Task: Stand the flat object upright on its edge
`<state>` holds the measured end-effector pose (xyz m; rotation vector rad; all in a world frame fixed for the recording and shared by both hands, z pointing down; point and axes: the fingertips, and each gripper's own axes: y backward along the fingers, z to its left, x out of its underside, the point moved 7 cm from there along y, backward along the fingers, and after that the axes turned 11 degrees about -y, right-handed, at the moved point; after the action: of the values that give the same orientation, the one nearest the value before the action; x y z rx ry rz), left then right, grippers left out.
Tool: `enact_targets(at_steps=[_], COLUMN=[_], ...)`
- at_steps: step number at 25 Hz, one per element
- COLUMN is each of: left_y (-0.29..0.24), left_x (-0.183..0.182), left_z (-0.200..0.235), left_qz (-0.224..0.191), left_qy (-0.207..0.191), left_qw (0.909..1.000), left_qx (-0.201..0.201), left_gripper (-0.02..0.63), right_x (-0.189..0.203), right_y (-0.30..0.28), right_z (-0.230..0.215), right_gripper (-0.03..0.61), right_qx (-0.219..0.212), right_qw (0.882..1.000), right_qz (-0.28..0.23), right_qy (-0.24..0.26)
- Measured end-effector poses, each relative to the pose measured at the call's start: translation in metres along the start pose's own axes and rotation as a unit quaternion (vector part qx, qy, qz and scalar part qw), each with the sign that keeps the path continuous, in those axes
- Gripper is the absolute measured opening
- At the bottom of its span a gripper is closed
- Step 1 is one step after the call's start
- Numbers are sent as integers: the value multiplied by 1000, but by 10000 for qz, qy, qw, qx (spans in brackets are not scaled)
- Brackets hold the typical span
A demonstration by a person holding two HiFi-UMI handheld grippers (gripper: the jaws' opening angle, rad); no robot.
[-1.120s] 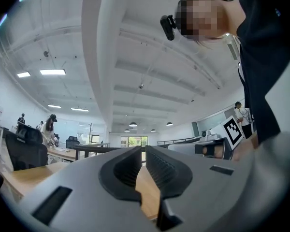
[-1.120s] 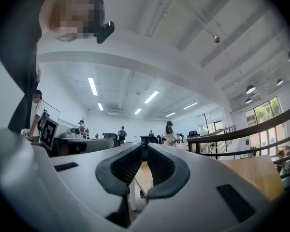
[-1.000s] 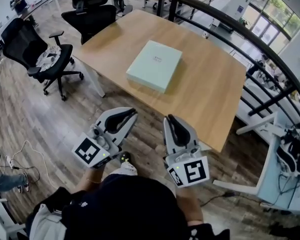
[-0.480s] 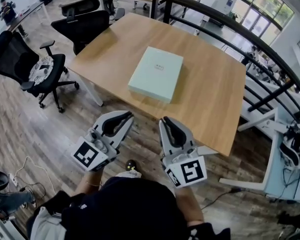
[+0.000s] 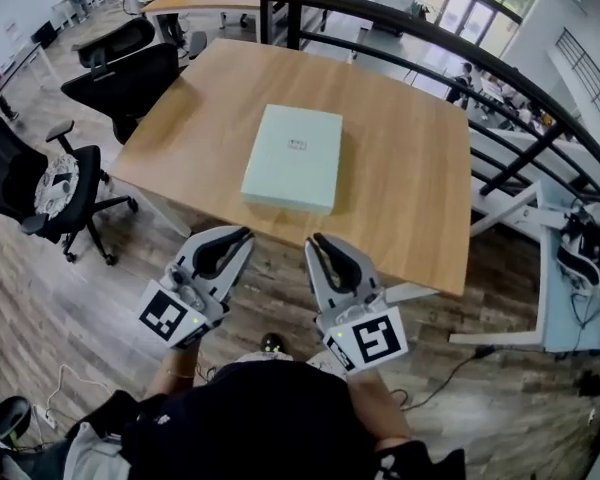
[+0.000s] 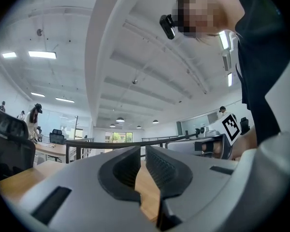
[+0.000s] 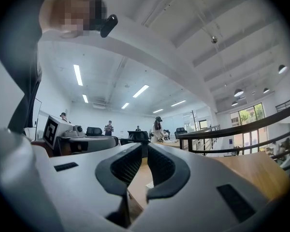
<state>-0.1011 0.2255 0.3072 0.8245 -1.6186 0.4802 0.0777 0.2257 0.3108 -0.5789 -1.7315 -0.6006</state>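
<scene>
A flat pale green box (image 5: pixel 293 157) lies on its broad face near the middle of the wooden table (image 5: pixel 400 198). Both grippers hang over the floor just short of the table's near edge, tips toward the box and apart from it. My left gripper (image 5: pixel 242 234) is shut with nothing in it. My right gripper (image 5: pixel 317 239) is likewise shut and empty. In the left gripper view the jaws (image 6: pixel 142 151) stand closed against each other, with tabletop beyond. The right gripper view shows its jaws (image 7: pixel 145 149) closed too, and a sliver of the box past them.
Black office chairs (image 5: pixel 130 73) stand left of the table, another chair (image 5: pixel 40 183) nearer. A black railing (image 5: pixel 410 33) runs behind and to the right. A white desk (image 5: pixel 570 298) with cables is at the far right. People stand far off in the room.
The view has shifted toward the table, so the box sits more centred. Both grippers drifted slightly left with it and stayed shut. The box has not moved.
</scene>
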Motion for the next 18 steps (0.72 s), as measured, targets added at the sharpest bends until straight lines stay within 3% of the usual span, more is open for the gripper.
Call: enact_targets(at_steps=[4,9,18], left_y=[-12,-27,-45], left_x=[4,13,22], left_z=[3,1,28], left_qz=[-107,-158,-16], left_qy=[61,258,178], left_qw=[9996,9983,9989], left_qx=[241,507,444], left_gripper=[21,21,21], right_x=[4,-2,-4], right_y=[7,8,-29], right_z=[-6,-16,-45], right_gripper=[23,23,23], right_qx=[207,480,342], right_qw=[9994,9987,9994], right_qz=[240,140,-26], right_qy=[168,138,65])
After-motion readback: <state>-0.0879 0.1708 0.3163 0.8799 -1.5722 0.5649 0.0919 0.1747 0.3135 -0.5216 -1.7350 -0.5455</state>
